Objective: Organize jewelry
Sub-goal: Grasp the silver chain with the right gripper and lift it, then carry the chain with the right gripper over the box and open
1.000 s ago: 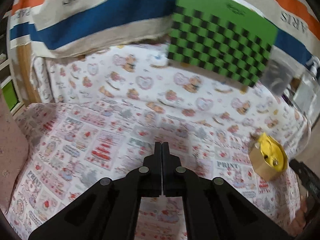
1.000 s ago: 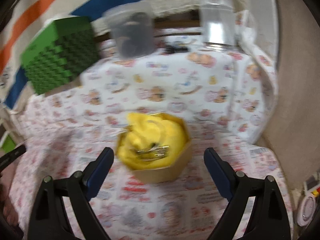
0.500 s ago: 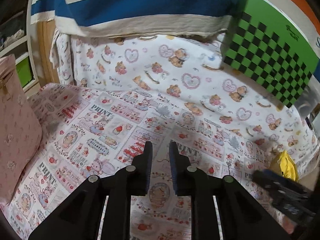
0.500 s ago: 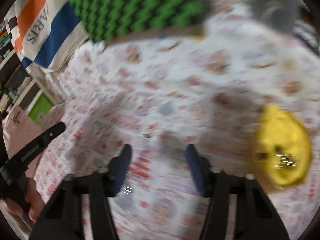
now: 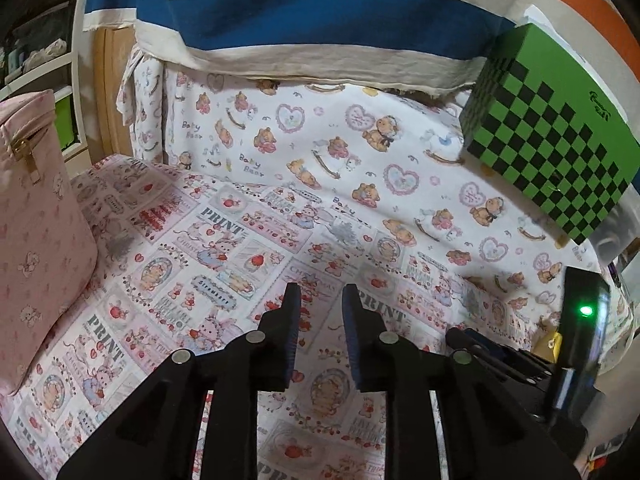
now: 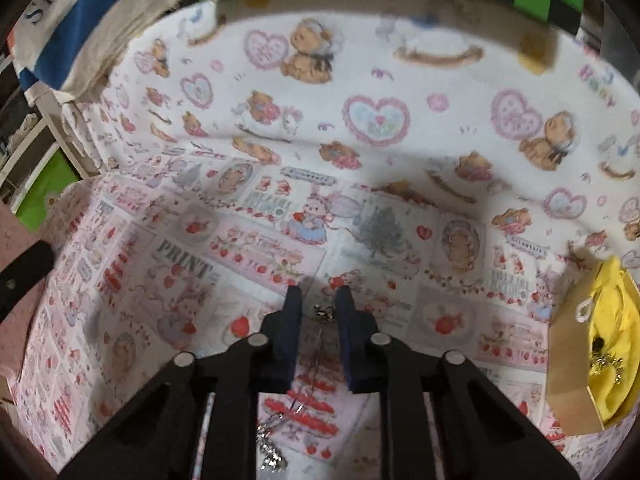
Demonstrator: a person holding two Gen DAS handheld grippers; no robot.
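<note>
On my left gripper (image 5: 318, 300) the jaws stand slightly apart with nothing between them, held over the printed cloth (image 5: 224, 248) that covers the desk. A pink zipped pouch (image 5: 36, 216) sits at the far left edge of that view, and a green-and-black checkered box (image 5: 556, 144) is propped at the far right against the striped fabric (image 5: 320, 20) behind.

On my right gripper (image 6: 316, 306) the jaws are also parted by a narrow gap. A thin silver chain necklace (image 6: 298, 392) lies on the cloth in that gap: a small sparkly piece shows right between the tips, and the chain runs back toward me to a clustered end near the bottom of the view. I cannot tell whether the pads touch it; the view is a little blurred.

To the right, near the desk's edge, stands a brown paper box (image 6: 572, 344) lined with yellow fabric (image 6: 612, 340), with another small metallic jewelry piece (image 6: 606, 364) resting on the yellow.
</note>
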